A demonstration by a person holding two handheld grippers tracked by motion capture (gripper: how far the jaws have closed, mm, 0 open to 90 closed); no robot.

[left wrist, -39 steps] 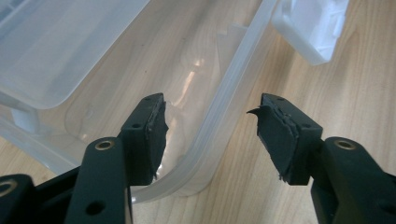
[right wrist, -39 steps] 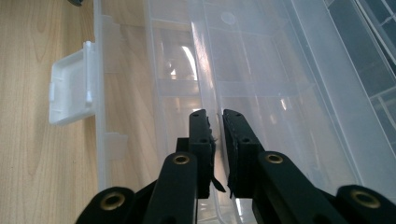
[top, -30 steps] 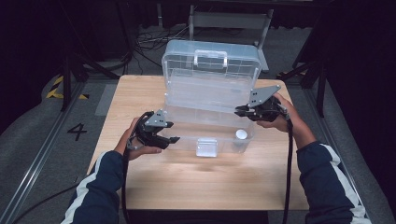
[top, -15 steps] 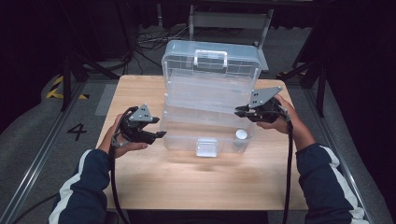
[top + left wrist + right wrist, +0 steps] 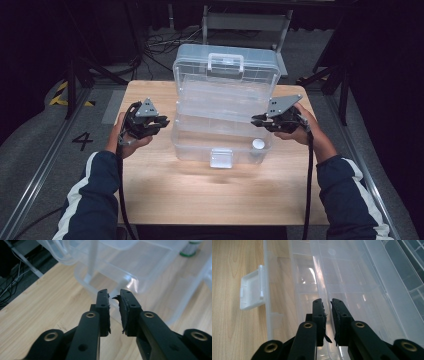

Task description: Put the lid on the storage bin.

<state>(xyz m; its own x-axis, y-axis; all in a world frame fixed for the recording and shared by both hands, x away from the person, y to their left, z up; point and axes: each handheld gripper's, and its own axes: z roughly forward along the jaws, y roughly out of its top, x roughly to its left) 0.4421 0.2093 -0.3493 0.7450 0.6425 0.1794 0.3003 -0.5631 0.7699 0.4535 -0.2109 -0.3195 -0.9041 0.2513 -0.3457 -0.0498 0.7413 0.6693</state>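
Obs.: clear plastic box (image 5: 192,142) stood mid-table (image 5: 200,200), lid (image 5: 225,62) tipped up and open. A small white-capped bottle (image 5: 258,144) sat in the front right corner of the box.

Right gripper (image 5: 256,120) was at the box's right side. In the right gripper view its jaws stood nearly together, and they appeared to pinch the thin clear edge of the inner tray (image 5: 352,290) (transparent plastic, so contact was hard to confirm).

Left gripper (image 5: 162,121) hovered just beside the box's left wall, not touching it. Its jaws had just been closing and were down to a narrow slit with nothing between them.

Judged step: taking hold of the tray from both sides, with the left side not yet gripped.

Next move calls for the left jaws to reopen, slide onto the near tray edge, and clamp level with the right before any lift. An uneven pull could tilt the tray.
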